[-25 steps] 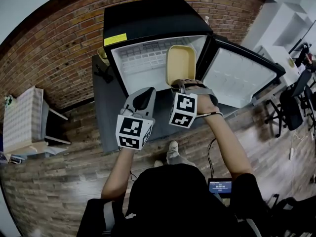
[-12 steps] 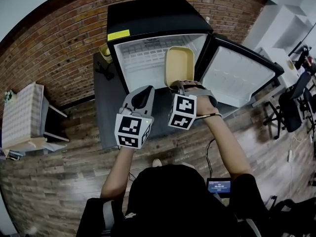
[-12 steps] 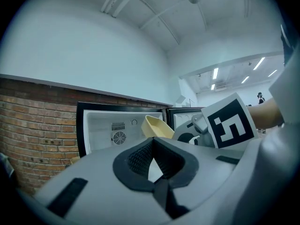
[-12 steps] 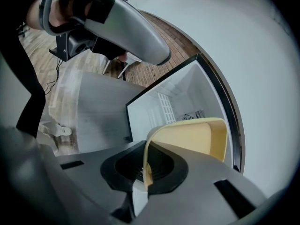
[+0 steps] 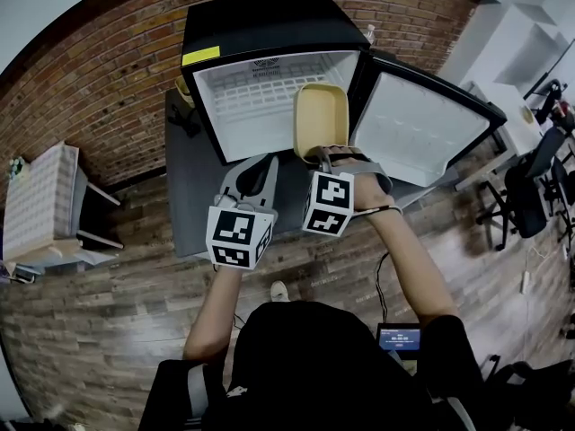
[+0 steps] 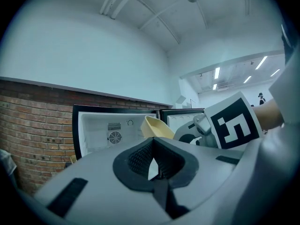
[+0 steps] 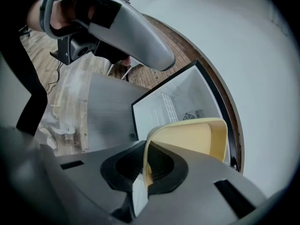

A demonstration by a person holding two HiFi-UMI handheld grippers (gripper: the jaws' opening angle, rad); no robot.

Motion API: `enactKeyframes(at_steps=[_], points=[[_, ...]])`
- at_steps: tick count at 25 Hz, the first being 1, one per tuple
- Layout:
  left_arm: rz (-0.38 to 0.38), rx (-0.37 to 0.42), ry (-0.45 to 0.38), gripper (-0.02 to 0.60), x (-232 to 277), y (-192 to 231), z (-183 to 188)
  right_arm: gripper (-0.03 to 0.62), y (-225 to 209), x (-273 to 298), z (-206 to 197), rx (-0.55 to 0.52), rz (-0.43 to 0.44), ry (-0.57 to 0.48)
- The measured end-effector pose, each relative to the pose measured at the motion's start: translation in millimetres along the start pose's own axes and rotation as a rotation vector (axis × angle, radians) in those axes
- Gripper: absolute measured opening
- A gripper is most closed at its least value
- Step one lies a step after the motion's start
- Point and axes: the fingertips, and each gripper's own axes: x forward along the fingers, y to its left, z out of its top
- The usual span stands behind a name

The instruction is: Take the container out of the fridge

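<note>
- Container (image 5: 322, 118), a pale yellow rectangular tub, is in the air in front of the open fridge (image 5: 260, 32). In the head view it overlaps the 4 o'clock corner of the opening.
- Right gripper (image 5: 323, 154) sits at 6 o'clock of the tub, its jaws closed tight on the near rim, with the thin wall pinched between the pads.
- Left gripper (image 5: 258, 171) is just beside the right one, at its 9 o'clock. Its jaws are together and have hold of nothing.
- Fridge door (image 5: 409, 126) stands swung wide at 3 o'clock of the cabinet.
- White inside of the fridge shows a wire shelf and a round fan grille.
</note>
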Motion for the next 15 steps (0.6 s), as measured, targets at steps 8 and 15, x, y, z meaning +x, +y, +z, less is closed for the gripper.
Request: enactKeyframes(at_steps=[8,15], points=[[0.014,-0.003,0.003,0.014,-14.9,-40.7,2.7,0.044,27.0,-28.9,-15.8,-0.014,0.010,-0.026],[0.030,-0.008,0.007,0.014,-36.2,-73.4,2.1,0.044,56.9,-53.1,-29.1,-0.032,0.030,-0.032]])
